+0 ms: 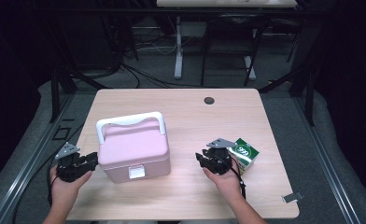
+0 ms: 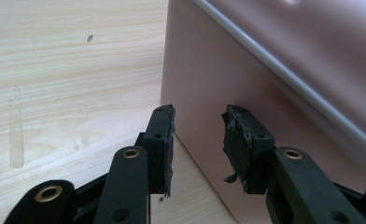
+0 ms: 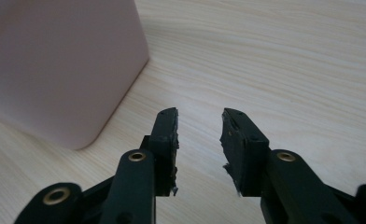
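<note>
A pink lidded box [image 1: 133,151] with a white carry handle [image 1: 130,120] and a white front latch stands on the left half of the wooden table [image 1: 195,116]. My left gripper [image 1: 93,161] sits just left of the box, held in a hand. In the left gripper view its jaws [image 2: 199,135] stand apart, empty, aimed at the box's side wall [image 2: 265,56]. My right gripper [image 1: 200,158] hovers to the right of the box. Its jaws [image 3: 200,133] are apart over bare wood, with the box corner [image 3: 55,60] at upper left. A green and white carton [image 1: 244,154] lies just behind the right hand.
A dark round hole [image 1: 209,100] sits near the table's far edge. A small metal clip [image 1: 292,197] lies at the near right corner. Desk legs and cables stand on the floor beyond the table.
</note>
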`<act>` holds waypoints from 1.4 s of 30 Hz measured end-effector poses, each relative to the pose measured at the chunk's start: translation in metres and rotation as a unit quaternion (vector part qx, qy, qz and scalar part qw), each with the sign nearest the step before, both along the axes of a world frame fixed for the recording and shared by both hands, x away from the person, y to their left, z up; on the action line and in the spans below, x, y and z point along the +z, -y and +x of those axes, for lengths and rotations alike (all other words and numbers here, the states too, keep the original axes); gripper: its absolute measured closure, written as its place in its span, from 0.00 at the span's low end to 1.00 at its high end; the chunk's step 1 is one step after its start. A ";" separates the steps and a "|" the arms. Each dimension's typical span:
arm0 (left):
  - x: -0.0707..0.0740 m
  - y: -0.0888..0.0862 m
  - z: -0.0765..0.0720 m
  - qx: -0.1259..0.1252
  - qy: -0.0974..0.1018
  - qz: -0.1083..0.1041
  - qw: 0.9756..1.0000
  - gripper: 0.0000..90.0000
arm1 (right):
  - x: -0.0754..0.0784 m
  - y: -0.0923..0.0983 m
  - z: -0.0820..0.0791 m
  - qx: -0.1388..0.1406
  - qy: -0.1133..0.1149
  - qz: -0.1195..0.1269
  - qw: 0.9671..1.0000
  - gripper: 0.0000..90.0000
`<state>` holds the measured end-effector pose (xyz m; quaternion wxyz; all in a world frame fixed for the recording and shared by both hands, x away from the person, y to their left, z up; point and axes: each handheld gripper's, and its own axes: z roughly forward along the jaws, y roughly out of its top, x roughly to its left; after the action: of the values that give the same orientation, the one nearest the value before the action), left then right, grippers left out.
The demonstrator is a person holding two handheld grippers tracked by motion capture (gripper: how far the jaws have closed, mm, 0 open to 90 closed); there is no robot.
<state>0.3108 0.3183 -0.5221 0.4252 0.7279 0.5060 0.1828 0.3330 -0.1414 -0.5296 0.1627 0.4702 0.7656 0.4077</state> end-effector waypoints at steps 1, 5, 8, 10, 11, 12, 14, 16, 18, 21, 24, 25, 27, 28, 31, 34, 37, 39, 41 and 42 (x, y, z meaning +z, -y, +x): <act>0.000 0.000 0.000 0.000 0.001 -0.001 1.000 0.70 | 0.000 -0.002 0.002 0.005 0.000 0.002 1.000 0.74; 0.001 0.000 0.000 0.000 0.000 -0.006 1.000 0.72 | -0.001 -0.013 0.009 0.011 -0.004 0.000 1.000 0.77; 0.000 0.000 0.000 0.002 0.000 -0.007 1.000 0.73 | -0.002 -0.018 0.012 0.019 -0.001 0.007 1.000 0.78; 0.000 0.000 0.001 0.001 -0.002 -0.010 1.000 0.75 | -0.002 -0.023 0.014 0.024 -0.002 0.005 1.000 0.79; 0.001 0.001 0.001 -0.002 -0.004 -0.010 1.000 0.77 | -0.001 -0.027 0.016 0.027 -0.002 0.007 1.000 0.79; 0.001 0.002 0.001 -0.002 -0.003 -0.006 1.000 0.79 | 0.000 -0.029 0.017 0.027 -0.005 0.012 1.000 0.79; 0.001 0.002 0.001 -0.003 -0.001 -0.004 1.000 0.79 | 0.000 -0.031 0.018 0.029 -0.007 0.016 0.999 0.79; 0.001 0.002 0.001 -0.003 -0.001 -0.005 1.000 0.81 | 0.001 -0.036 0.021 0.034 -0.006 0.018 0.999 0.79; 0.001 0.003 0.001 -0.001 -0.001 -0.004 1.000 0.81 | 0.000 -0.040 0.022 0.036 -0.006 0.015 0.999 0.80; 0.001 0.003 0.002 0.003 -0.005 -0.010 1.000 0.81 | -0.001 -0.045 0.025 0.042 -0.007 0.011 0.999 0.80; 0.001 0.006 0.003 -0.006 -0.005 -0.015 1.000 0.83 | -0.001 -0.049 0.027 0.045 -0.007 0.013 0.999 0.80; 0.001 0.006 0.003 -0.006 -0.005 -0.015 1.000 0.84 | -0.001 -0.050 0.028 0.049 -0.004 0.014 0.999 0.80; 0.001 0.010 0.003 -0.012 -0.005 -0.010 1.000 0.84 | -0.001 -0.053 0.027 0.050 -0.002 0.014 0.999 0.80; 0.001 0.010 0.003 -0.012 -0.005 -0.010 1.000 0.85 | -0.001 -0.053 0.027 0.050 -0.002 0.014 0.999 0.80; 0.002 0.015 0.003 -0.019 -0.005 -0.009 1.000 0.86 | -0.002 -0.055 0.027 0.053 0.001 0.012 0.999 0.79; 0.002 0.020 0.002 -0.024 -0.005 -0.012 1.000 0.87 | -0.001 -0.055 0.026 0.051 0.005 0.011 0.999 0.80; 0.003 0.023 0.001 -0.025 -0.004 -0.014 1.000 0.90 | 0.000 -0.054 0.026 0.054 0.007 0.016 0.998 0.80; 0.003 0.028 0.000 -0.032 -0.003 -0.012 0.999 0.91 | 0.001 -0.054 0.025 0.059 0.011 0.017 0.998 0.82; 0.003 0.029 0.000 -0.035 -0.003 -0.011 0.999 0.91 | 0.001 -0.052 0.025 0.049 0.010 0.011 0.999 0.83; 0.003 0.029 0.000 -0.035 -0.003 -0.011 0.999 0.91 | 0.001 -0.052 0.025 0.049 0.007 0.015 0.999 0.84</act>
<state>0.3105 0.2890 -0.5188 0.4381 0.7409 0.4833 0.1599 0.3584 -0.0898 -0.5284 0.1410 0.4314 0.7804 0.4301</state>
